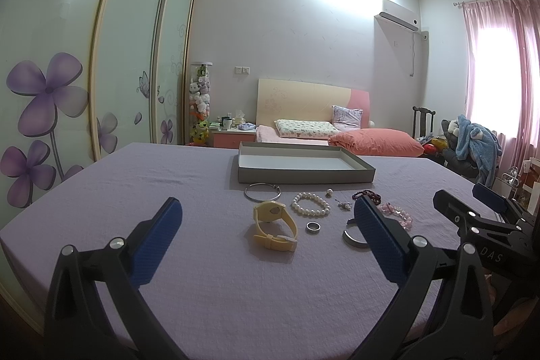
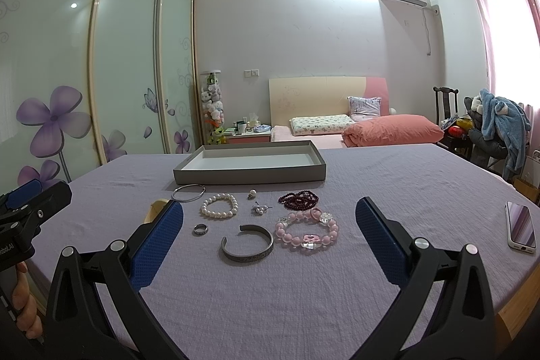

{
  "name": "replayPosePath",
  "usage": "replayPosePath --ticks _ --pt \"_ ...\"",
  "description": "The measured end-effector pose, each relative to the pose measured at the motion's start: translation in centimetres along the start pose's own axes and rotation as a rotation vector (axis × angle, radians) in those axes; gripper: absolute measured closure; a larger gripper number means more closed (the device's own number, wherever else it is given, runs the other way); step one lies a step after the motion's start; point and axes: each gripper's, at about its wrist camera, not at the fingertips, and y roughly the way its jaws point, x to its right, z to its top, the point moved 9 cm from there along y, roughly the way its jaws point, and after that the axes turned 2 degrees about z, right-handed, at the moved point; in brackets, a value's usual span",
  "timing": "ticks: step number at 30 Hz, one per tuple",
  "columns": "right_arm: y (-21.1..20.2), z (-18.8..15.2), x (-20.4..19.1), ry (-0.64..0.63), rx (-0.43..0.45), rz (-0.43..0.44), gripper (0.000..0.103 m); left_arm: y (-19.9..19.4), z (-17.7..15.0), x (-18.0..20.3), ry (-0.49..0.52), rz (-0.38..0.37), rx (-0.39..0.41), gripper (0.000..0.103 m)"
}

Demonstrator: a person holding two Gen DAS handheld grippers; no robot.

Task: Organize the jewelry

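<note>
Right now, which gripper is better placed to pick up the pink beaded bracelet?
Right gripper: the pink beaded bracelet lies between its open fingers. The open left gripper frames the yellow watch.

Matt lilac woven cloth (image 2: 303,292) covers the tabletop. The grey tray (image 2: 249,175) looks like matt cardboard. Glossy pearl bracelet (image 2: 219,206), brushed metal cuff (image 2: 247,246), shiny pink beads (image 2: 306,230), matt cream plastic watch (image 1: 275,225).

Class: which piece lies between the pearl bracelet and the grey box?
The thin silver bangle lies between the pearl bracelet and the grey box, seen in the right wrist view.
</note>
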Motion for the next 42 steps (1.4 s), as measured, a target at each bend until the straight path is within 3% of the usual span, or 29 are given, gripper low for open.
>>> replayPosePath --ticks 30,42 --pt "0.0 0.0 0.0 0.002 -0.003 -0.001 0.002 0.0 0.0 0.2 0.000 -0.002 -0.005 0.004" --pt "3.6 -0.3 3.1 0.015 -0.103 -0.045 0.002 4.7 -1.1 1.0 0.011 0.005 -0.099 0.004"
